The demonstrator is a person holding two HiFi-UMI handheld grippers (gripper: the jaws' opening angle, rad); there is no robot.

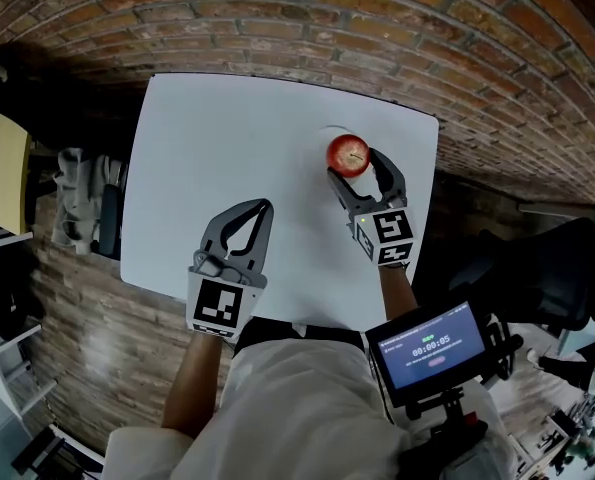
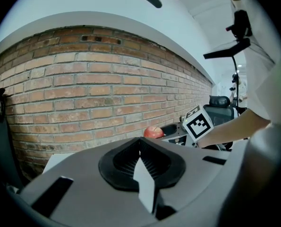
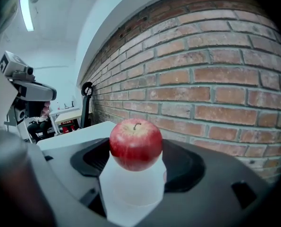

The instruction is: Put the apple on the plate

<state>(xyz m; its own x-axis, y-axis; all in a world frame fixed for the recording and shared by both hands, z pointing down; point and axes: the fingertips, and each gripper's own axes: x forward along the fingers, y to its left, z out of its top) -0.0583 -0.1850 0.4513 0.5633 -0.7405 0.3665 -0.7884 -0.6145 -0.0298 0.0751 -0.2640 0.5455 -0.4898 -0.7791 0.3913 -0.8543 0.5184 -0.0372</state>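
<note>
A red apple (image 1: 348, 154) sits between the fingers of my right gripper (image 1: 356, 165), far right on the white table (image 1: 227, 138); the jaws close against its sides. In the right gripper view the apple (image 3: 136, 144) stands stem up between the two black pads. A faint curved rim of a white plate (image 1: 329, 129) shows just behind the apple, hard to tell from the tabletop. My left gripper (image 1: 265, 206) rests over the table's near middle, shut and holding nothing. From the left gripper view the apple (image 2: 153, 132) and the right gripper's marker cube (image 2: 197, 122) lie ahead to the right.
A brick wall (image 1: 377, 28) runs along the table's far side. The table's right edge (image 1: 432, 198) is close to the right gripper. A screen device (image 1: 429, 348) hangs at the person's right side. Shelving and clutter (image 1: 77, 203) stand left of the table.
</note>
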